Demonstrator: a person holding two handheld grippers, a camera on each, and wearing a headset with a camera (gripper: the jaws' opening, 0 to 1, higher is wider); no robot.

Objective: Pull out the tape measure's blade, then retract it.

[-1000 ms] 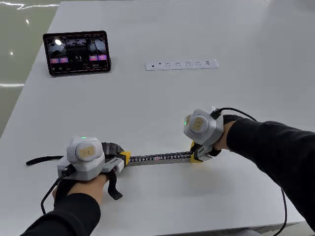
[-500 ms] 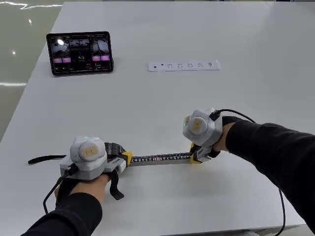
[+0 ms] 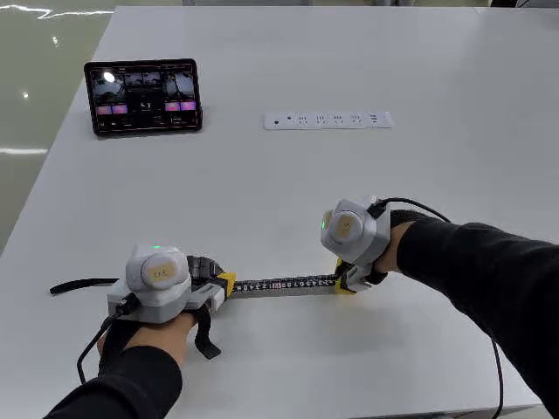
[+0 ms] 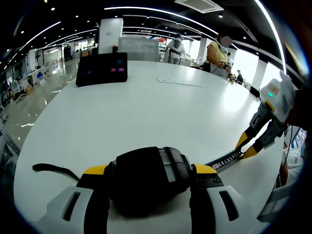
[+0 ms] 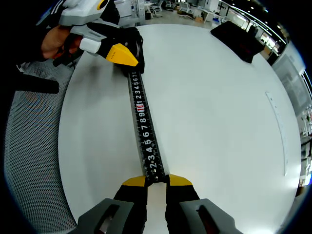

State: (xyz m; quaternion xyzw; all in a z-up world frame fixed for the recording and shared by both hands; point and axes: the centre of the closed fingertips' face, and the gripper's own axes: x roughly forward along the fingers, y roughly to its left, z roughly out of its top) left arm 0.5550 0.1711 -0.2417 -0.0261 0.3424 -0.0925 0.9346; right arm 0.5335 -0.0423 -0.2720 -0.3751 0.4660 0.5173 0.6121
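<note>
My left claw grips the black tape measure from both sides, its yellow tips pressed against the case, on the white table. A thin black strap trails off to the left on the tabletop. From the case the blade runs out to the right, markings showing, to the right claw, whose yellow tips meet at the blade's far end. Across the table stands a dark tablet, and right of it lies a white power strip. People stand beyond the far edge.
</note>
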